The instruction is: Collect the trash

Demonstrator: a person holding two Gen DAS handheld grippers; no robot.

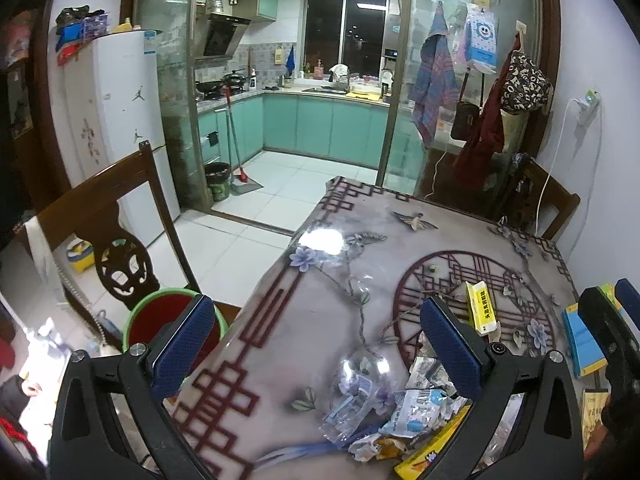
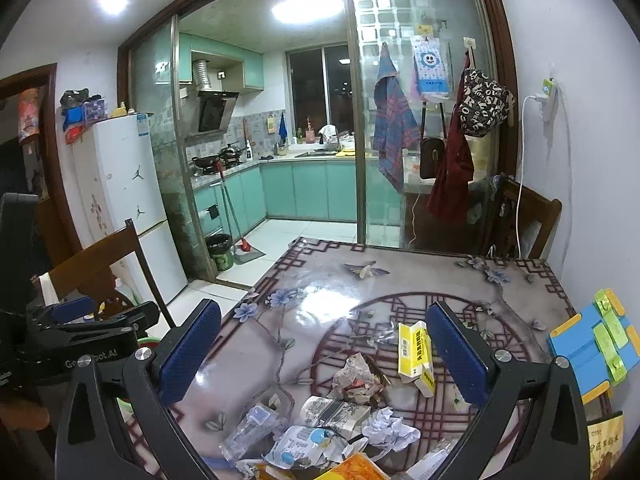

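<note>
Green-rimmed bucket (image 1: 176,320) beside the table (image 1: 280,320) appears clearly only in the left view. Right view alone shows crumpled paper (image 2: 390,426). Left hand-held gripper (image 1: 320,344) and right hand-held gripper (image 2: 324,354) hover wide open, empty.

The left black tongs with blue padded fingers (image 1: 320,344) stood wide apart, gripping nothing. The right black tongs with blue pads (image 2: 324,354) were equally spread and bare, appearing at three o'clock in the left view.

Black claw (image 2: 324,348), blue textured pads (image 2: 191,350)
</note>
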